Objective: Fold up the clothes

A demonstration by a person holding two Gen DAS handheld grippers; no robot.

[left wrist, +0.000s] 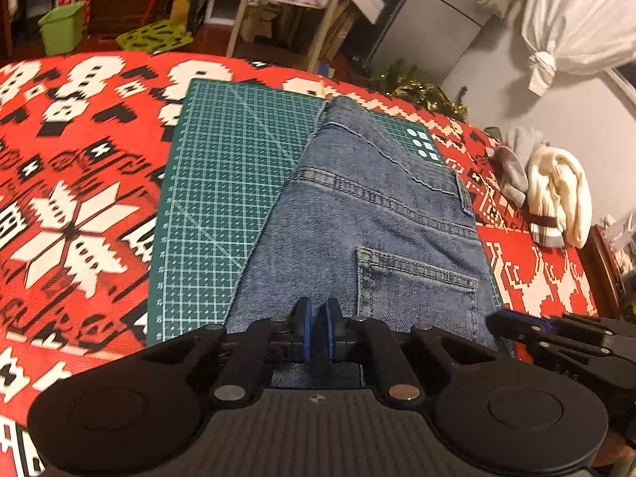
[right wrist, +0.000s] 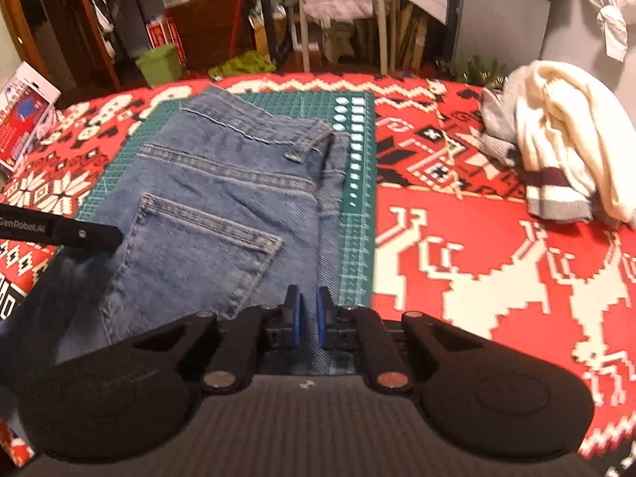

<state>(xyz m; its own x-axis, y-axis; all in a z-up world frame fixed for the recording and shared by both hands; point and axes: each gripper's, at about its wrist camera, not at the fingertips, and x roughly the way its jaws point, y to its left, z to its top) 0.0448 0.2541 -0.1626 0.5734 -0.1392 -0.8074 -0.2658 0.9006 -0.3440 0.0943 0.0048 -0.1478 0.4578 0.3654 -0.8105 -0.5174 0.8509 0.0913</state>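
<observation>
I am reading "GenRobot.AI" on the left claw where it is poking into the right view. One pair of jeans is lying folded on the green mat on the tabletop, back pocket up, its near end running under both claws. The left claw's pads are standing slightly apart with denim showing through the gap; the right claw likewise. I cannot tell whether either is pinching cloth. One cream garment is lying heaped at the right.
</observation>
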